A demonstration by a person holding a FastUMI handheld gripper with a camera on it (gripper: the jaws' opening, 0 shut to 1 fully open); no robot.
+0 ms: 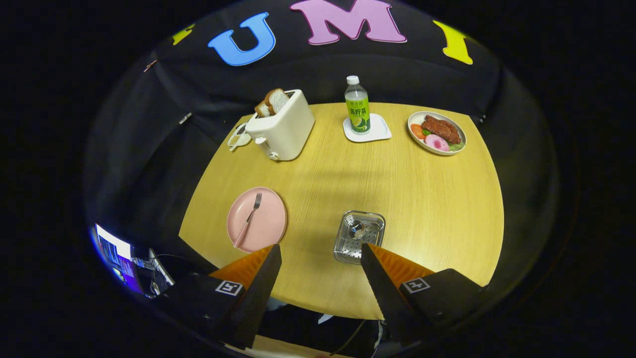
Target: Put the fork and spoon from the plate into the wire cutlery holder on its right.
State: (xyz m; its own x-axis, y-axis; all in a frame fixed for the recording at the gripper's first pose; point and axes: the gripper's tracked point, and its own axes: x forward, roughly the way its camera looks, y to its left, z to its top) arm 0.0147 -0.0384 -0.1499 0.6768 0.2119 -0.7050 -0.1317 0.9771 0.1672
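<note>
A pink plate (266, 226) lies on the wooden table just ahead of my left finger. A fork (248, 220) with a pink checked handle rests on it, tines pointing away from me. To the plate's right stands the wire cutlery holder (344, 244), right in front of my right finger. A spoon (357, 229) stands inside the holder, its bowl showing from above. My gripper (321, 251) hovers high above the table's near edge, open, with nothing between its fingers.
At the back of the round table (427, 209) stand a cream toaster (283, 130) with bread slices, a green-labelled bottle (357, 107) on a white coaster, and a plate of food (437, 133). A small dish (239, 136) sits left of the toaster.
</note>
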